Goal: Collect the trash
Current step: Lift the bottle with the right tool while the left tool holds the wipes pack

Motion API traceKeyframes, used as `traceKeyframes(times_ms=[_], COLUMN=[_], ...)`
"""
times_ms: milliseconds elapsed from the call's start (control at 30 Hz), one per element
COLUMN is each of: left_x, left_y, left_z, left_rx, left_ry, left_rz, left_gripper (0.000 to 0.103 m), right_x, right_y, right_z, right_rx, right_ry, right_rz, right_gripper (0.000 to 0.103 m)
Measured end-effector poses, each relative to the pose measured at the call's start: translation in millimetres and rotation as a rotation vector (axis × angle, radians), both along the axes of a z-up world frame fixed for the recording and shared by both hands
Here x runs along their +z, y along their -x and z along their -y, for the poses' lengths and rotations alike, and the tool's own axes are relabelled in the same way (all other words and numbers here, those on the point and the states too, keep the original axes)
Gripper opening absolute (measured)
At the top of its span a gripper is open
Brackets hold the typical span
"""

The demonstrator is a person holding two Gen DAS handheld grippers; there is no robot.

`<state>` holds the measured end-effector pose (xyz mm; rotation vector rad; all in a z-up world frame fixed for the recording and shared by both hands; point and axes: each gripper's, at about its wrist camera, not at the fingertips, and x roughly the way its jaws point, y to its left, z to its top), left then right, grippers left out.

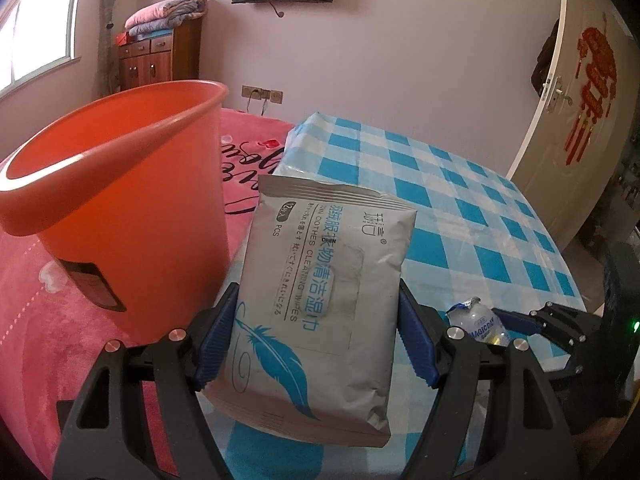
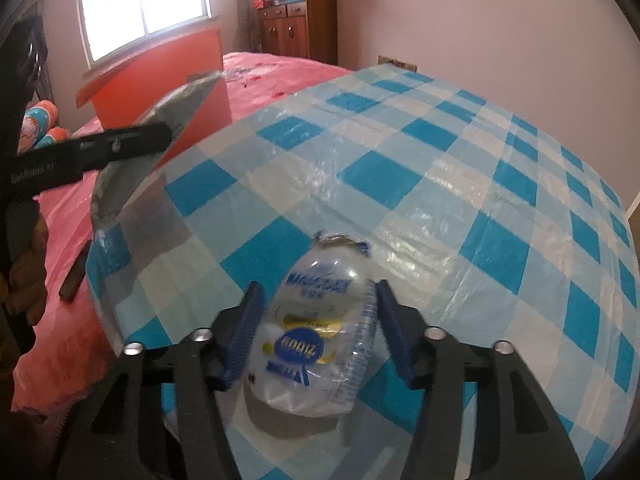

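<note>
One wipes pack point(image 1: 316, 304), one plastic bag point(image 2: 320, 332), one bin point(image 1: 120, 184).

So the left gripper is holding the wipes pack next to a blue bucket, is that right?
Not quite: the bucket is orange, not blue. The left wrist view shows it beside the wipes pack, which the left gripper does hold between its fingers.

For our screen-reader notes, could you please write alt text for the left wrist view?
The left gripper holds a grey wet-wipes pack above a blue checked tablecloth, beside an orange bin. At right, the right gripper closes on a clear plastic wrapper.
</note>
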<state>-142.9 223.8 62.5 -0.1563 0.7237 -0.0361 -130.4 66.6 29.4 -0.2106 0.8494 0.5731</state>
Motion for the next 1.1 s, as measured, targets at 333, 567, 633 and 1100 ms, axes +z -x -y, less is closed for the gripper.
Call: traceKeyframes(times_ms=[333,567,633,1100], left_x=[-4.6,-8.8,-10.5,-11.7], left_y=[9.8,10.3,9.0,8.7], left_z=[-6.8,-7.2,-5.9,1.8], left_rx=[0.001,-0.003,-0.006,-0.033], left_ry=[0.019,0.032,0.034,0.063], left_rz=[-0.006,-0.016,-0.02,-0.023], left_gripper=[0.075,0.075,0.075,0.075], right_x=[1.8,-10.9,-11.6,-9.7], right_y=[-2.4,3.3,3.7,1.8], right_z=[2.2,2.2,-0.2,-1.8], right_rx=[-0.02,-0.032,-0.033,-0.016], right_ry=[0.002,0.029,0.043,0.046], right_rz=[-0.04,-0.062,-0.051,-0.021], right_gripper=[0.056,0.081,0.081,0.063])
